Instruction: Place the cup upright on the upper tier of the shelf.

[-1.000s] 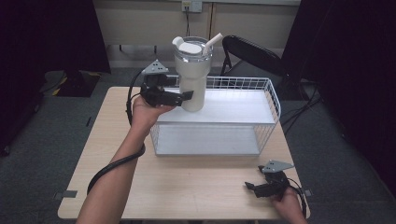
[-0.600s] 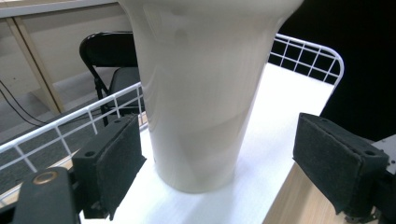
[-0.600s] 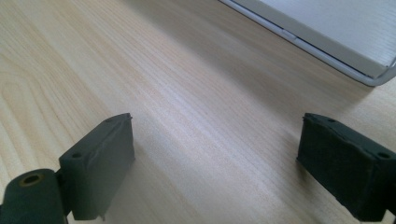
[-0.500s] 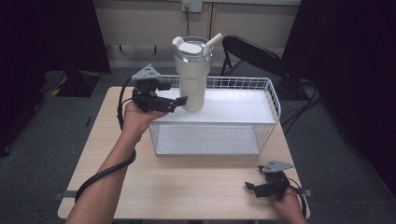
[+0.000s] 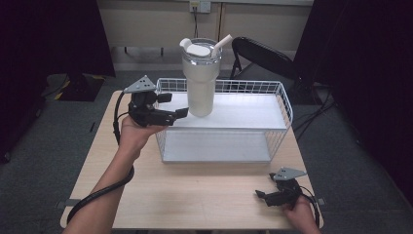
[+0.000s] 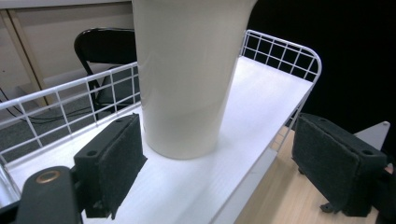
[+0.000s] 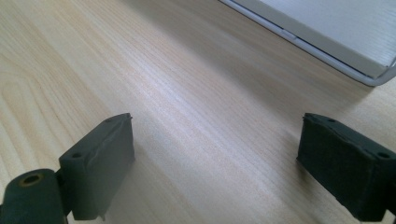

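Smooth cream tapered tumbler [image 5: 200,80] on white wire rack [image 5: 253,117]; both foam-padded claws spread: left claw [image 5: 171,105], right claw [image 5: 261,195]

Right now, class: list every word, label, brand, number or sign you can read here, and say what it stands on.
None can be read.
The tumbler: plain cream wall, no print.
The wire basket, the table and both claws: unmarked.

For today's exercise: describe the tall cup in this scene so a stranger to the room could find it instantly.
Start at the light wooden table and find the white wire-sided rack at its far side. On the rack's white upper shelf, toward the left end, stands a tall cream tumbler that narrows to its base. It alone stands on the shelf, with a clear lid and a white straw.
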